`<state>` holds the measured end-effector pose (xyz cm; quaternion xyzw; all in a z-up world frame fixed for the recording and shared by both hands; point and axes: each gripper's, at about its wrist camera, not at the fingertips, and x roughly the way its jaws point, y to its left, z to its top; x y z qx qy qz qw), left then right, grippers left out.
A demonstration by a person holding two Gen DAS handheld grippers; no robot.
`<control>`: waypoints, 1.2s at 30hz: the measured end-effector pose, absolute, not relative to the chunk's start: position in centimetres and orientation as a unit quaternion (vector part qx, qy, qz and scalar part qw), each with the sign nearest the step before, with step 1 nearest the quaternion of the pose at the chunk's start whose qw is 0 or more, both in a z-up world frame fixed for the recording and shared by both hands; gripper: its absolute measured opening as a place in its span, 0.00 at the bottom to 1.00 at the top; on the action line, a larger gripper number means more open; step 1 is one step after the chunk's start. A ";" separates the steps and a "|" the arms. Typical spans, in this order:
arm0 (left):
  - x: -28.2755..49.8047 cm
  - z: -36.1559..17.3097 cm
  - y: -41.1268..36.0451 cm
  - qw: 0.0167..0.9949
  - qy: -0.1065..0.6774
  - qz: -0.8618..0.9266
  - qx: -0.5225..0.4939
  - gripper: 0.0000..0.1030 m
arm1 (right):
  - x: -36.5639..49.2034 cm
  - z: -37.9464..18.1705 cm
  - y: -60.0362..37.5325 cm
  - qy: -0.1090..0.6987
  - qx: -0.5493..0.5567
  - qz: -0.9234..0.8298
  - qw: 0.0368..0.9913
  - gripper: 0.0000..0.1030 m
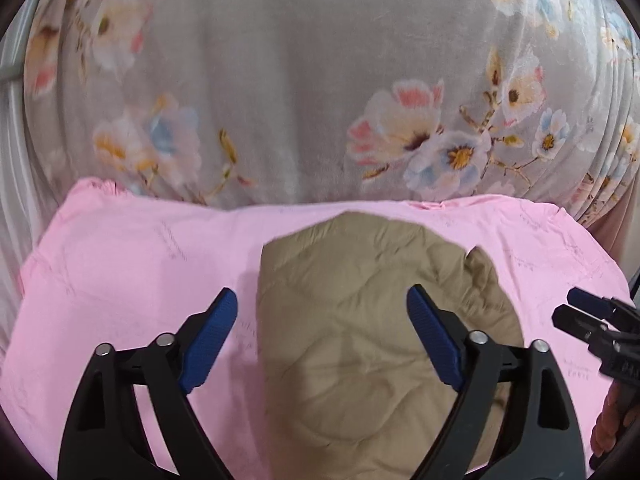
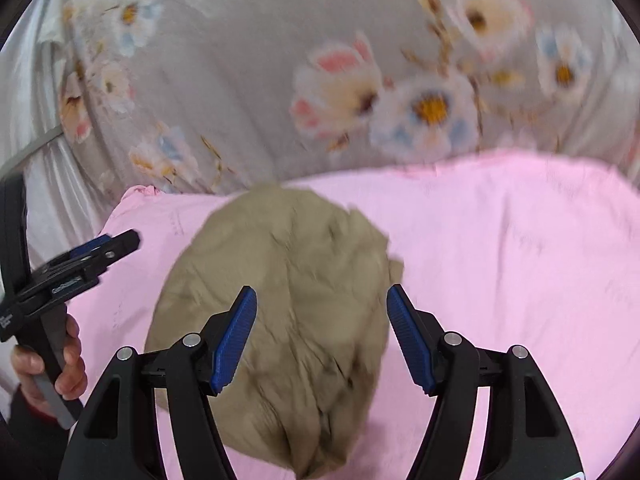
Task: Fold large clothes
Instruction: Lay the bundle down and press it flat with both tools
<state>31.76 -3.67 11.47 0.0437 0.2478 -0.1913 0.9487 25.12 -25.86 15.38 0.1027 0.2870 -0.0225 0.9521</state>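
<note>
A tan quilted garment (image 1: 360,320) lies folded into a compact bundle on a pink sheet (image 1: 120,280). My left gripper (image 1: 322,300) hovers above its left part, open, with nothing between the blue pads (image 1: 208,344). In the right wrist view the same tan garment (image 2: 288,300) sits below my right gripper (image 2: 322,300), which is also open and empty. The right gripper (image 1: 592,312) shows at the right edge of the left wrist view. The left gripper (image 2: 104,248) shows at the left edge of the right wrist view, held by a hand (image 2: 60,368).
The pink sheet (image 2: 500,260) covers the near part of a bed. Beyond it spreads a grey blanket with a flower print (image 1: 300,80), also across the top of the right wrist view (image 2: 280,60). White fabric (image 2: 40,160) hangs at the far left.
</note>
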 end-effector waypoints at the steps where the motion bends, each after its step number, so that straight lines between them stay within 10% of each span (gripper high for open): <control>1: 31.9 11.9 -4.6 0.949 0.249 -0.188 0.051 0.62 | 26.0 15.9 -24.9 0.282 0.085 -0.027 0.955 0.62; 7: 35.2 10.9 -8.8 0.938 0.299 -0.171 0.048 0.01 | 31.9 15.0 -22.5 0.302 0.066 -0.057 0.949 0.11; 36: 41.8 -0.5 -11.4 0.940 0.324 -0.095 0.050 0.00 | 39.7 3.1 -24.8 0.357 0.132 -0.063 0.923 0.00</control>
